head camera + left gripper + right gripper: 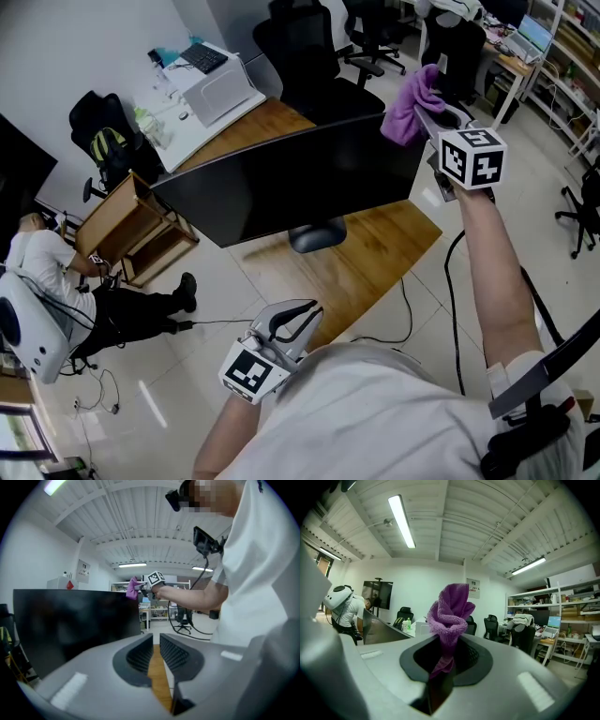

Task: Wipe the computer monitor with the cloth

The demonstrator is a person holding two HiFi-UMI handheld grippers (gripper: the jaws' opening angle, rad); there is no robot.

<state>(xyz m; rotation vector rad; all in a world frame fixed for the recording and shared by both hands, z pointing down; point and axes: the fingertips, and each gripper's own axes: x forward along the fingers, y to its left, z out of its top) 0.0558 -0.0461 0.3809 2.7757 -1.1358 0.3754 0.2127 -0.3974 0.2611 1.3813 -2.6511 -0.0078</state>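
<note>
A black computer monitor (291,183) stands on a wooden desk (356,258), its dark screen facing me. My right gripper (429,105) is raised at the monitor's upper right corner and is shut on a purple cloth (411,105). In the right gripper view the bunched cloth (450,611) sticks up from between the jaws, and the monitor (382,630) shows edge-on at the left. My left gripper (298,319) hangs low near my body, shut and holding nothing. The left gripper view shows the screen (70,620) on the left and the cloth (132,587) far off.
Black office chairs (305,52) stand behind the desk. A white table with a printer (220,89) lies at the back left. A person (47,262) crouches by a wooden cabinet (131,225) at the left. A cable (412,309) trails over the floor.
</note>
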